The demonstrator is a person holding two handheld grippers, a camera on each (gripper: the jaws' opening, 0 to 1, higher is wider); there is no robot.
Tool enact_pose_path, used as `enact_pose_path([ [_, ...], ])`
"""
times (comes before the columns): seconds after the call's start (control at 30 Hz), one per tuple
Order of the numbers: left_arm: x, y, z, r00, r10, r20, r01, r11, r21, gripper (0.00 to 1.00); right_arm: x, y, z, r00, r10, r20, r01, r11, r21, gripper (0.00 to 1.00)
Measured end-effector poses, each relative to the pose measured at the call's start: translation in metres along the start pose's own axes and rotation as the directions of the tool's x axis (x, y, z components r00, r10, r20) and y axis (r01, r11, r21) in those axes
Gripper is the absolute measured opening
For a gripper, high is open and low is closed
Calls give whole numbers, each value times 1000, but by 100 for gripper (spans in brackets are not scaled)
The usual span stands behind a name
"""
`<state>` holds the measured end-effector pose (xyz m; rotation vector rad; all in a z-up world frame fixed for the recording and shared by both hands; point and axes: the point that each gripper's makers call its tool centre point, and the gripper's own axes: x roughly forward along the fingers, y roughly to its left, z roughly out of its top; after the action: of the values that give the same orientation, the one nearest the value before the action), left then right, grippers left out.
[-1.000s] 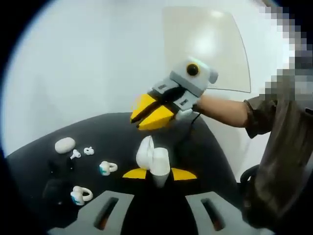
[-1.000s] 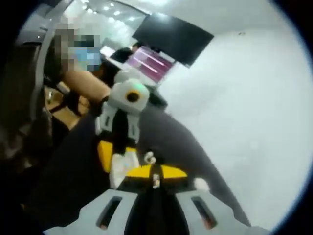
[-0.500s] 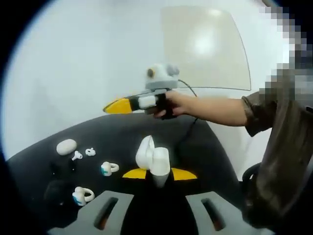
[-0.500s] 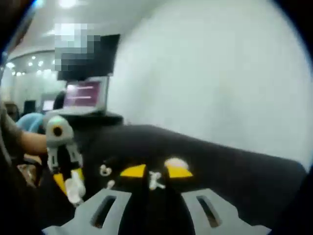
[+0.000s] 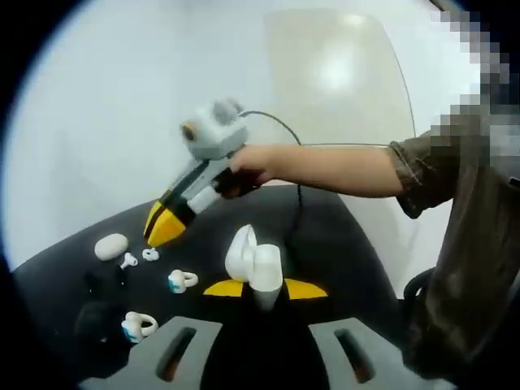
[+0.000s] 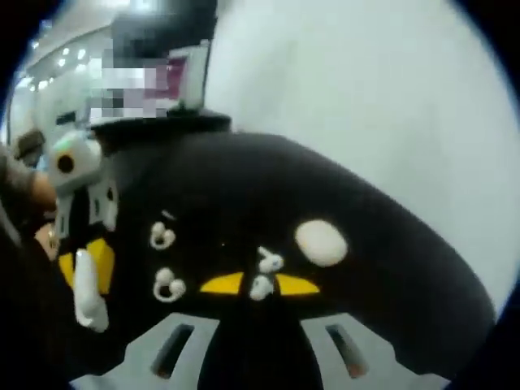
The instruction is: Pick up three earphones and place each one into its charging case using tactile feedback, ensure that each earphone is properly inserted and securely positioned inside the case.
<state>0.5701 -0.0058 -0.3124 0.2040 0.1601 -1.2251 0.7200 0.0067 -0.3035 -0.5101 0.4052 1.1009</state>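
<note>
We hold an open white charging case [image 5: 255, 266] clamped upright between the left gripper [image 5: 258, 289]'s yellow fingertips, its mouth presented for loading, while the right gripper [image 6: 258, 284] dips toward two small earbuds [image 6: 268, 262], one lying between its tips, the other just past them; we cannot tell whether those jaws are parted or closed on anything. Beyond the tips sit an oval white case [image 6: 321, 242] and two ear-hook earphones [image 6: 162, 236] on a black table [image 6: 382, 244], before a pale wall [image 6: 390, 97].
</note>
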Motion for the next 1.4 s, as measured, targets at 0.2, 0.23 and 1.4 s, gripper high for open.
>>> enact_pose_path([
  [0.2,0,0,0,1000,0,1,0,1000,6,13,10,1,-9,999,-10,-32,11,999,32,15],
  [0.23,0,0,0,1000,-1,1,1,1000,6,13,10,-3,-18,996,-45,-81,48,998,35,13],
  [1.4,-1,3,-1,1000,12,1,-12,1000,14,13,-11,-31,-28,997,-75,27,70,985,158,16],
])
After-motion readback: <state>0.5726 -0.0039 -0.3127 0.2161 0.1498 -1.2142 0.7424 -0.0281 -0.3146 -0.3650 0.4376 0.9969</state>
